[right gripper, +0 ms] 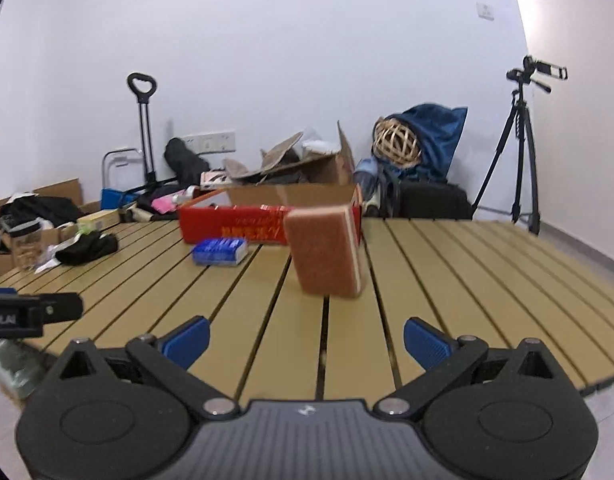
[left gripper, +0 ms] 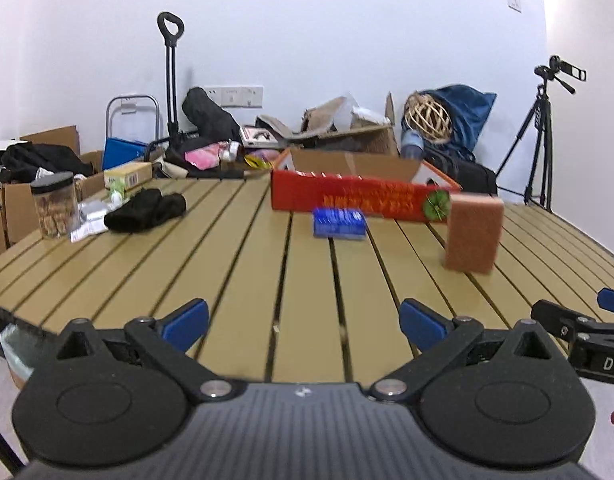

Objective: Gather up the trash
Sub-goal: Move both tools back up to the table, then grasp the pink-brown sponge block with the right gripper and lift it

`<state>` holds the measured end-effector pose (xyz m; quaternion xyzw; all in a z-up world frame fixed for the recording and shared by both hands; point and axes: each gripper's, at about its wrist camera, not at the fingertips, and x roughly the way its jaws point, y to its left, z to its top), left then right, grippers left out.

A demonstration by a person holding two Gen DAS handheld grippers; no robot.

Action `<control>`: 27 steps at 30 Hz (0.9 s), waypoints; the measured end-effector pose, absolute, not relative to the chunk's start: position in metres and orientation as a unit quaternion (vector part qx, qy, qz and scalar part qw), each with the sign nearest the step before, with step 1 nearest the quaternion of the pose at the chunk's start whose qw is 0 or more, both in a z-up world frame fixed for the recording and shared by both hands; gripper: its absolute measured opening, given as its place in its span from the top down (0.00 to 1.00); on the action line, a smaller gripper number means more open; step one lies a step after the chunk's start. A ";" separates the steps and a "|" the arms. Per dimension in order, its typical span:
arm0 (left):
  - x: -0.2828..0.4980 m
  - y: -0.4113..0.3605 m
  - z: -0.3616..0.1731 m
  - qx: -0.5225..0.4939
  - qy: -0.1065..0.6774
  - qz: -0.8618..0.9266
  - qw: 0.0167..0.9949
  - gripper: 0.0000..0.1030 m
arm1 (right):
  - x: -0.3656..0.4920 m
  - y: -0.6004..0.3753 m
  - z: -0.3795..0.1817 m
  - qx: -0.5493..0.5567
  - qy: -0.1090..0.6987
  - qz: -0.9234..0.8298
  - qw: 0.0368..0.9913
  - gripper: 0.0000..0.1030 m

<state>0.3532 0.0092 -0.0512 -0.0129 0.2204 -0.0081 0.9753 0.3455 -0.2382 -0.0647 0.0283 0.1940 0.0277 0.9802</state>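
An orange-brown sponge block [left gripper: 473, 234] [right gripper: 327, 250] stands upright on the slatted table. A blue packet [left gripper: 339, 223] [right gripper: 220, 251] lies flat farther back, in front of a red cardboard box [left gripper: 347, 196] [right gripper: 235, 226] whose top is open. My left gripper [left gripper: 303, 322] is open at the near table edge, well short of the packet, with nothing between its fingers. My right gripper [right gripper: 306, 342] is open too, just short of the sponge block and holding nothing. The right gripper's arm [left gripper: 579, 328] shows at the right edge of the left wrist view.
At the table's left lie a black cloth [left gripper: 145, 210] [right gripper: 87, 249], a clear jar [left gripper: 55, 206] [right gripper: 25, 250], white scraps [left gripper: 89, 216] and a small box [left gripper: 127, 174]. Cartons, bags and a trolley crowd the floor behind. A tripod [left gripper: 541, 136] [right gripper: 521, 148] stands at the right.
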 end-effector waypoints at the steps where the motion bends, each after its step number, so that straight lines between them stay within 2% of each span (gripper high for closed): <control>1: 0.357 0.011 -0.050 -0.015 0.219 -0.009 0.975 0.00 | 0.353 -0.235 -0.062 0.028 0.190 0.025 0.981 0.00; 7: 0.383 0.023 -0.048 -0.014 0.214 -0.003 0.977 0.00 | 0.403 -0.214 -0.054 0.010 0.187 0.006 0.982 0.00; 13: 0.406 0.048 -0.050 -0.042 0.228 0.002 0.973 0.00 | 0.460 -0.196 -0.059 -0.015 0.217 -0.035 0.975 0.00; 27: 0.416 0.068 -0.053 -0.052 0.233 0.014 0.971 0.00 | 0.560 -0.215 -0.080 0.061 0.293 -0.109 0.948 0.02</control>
